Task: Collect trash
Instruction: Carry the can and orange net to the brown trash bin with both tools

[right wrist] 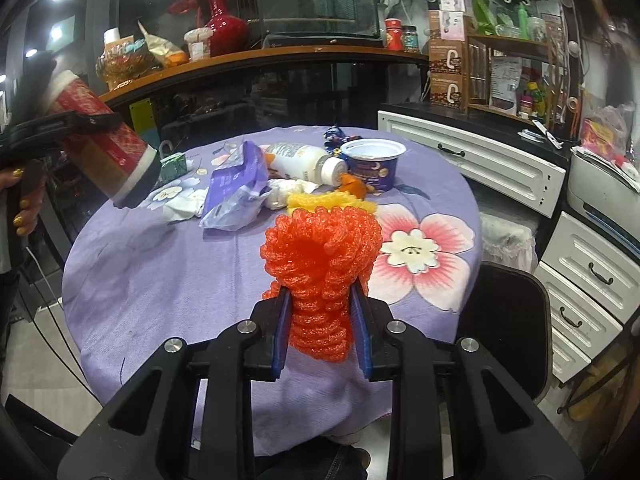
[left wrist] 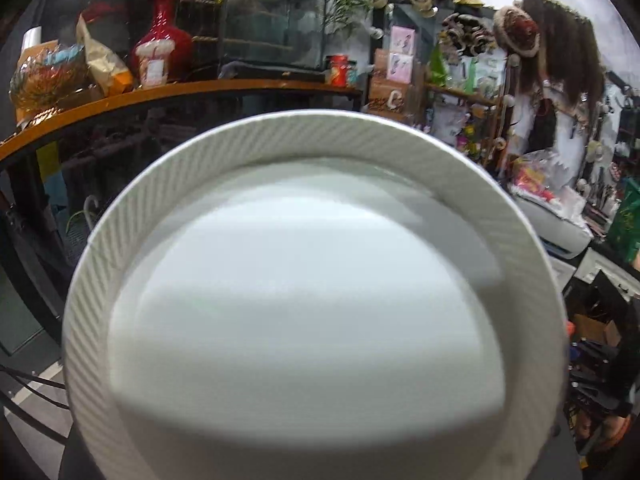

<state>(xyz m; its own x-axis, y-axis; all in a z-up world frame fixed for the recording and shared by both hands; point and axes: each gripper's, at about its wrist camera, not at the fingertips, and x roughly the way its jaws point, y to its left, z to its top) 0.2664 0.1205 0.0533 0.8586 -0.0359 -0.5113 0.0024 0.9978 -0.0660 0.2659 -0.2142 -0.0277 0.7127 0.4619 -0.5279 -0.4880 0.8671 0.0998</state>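
My right gripper [right wrist: 322, 320] is clamped on an orange foam fruit net [right wrist: 320, 264], its blue pads pressing the net's lower part from both sides while the frilly top flares out above the fingers. I hold it over the near part of a round table [right wrist: 160, 280] covered in a purple cloth with a big pink and white flower printed on it. The rest of the trash lies toward the far side of that table: a yellow foam net [right wrist: 320, 201] just beyond the orange one, a crumpled purple bag [right wrist: 236, 188], a white plastic bottle [right wrist: 304, 162] lying on its side, a blue tub [right wrist: 374, 164] standing open, some crumpled white tissue [right wrist: 182, 206] and a small green carton [right wrist: 173, 166]. In the right wrist view my left gripper [right wrist: 80, 122] shows at the left edge, held by a hand [right wrist: 22, 196] and closed around a red and gold paper cup [right wrist: 100, 136], which is tilted with its base toward the table and hangs off the table's left rim. In the left wrist view the white base of that cup [left wrist: 312, 300] fills nearly the whole picture and hides the fingers. Behind the table runs an orange-edged counter [right wrist: 280, 56] carrying a red vase [right wrist: 222, 20].
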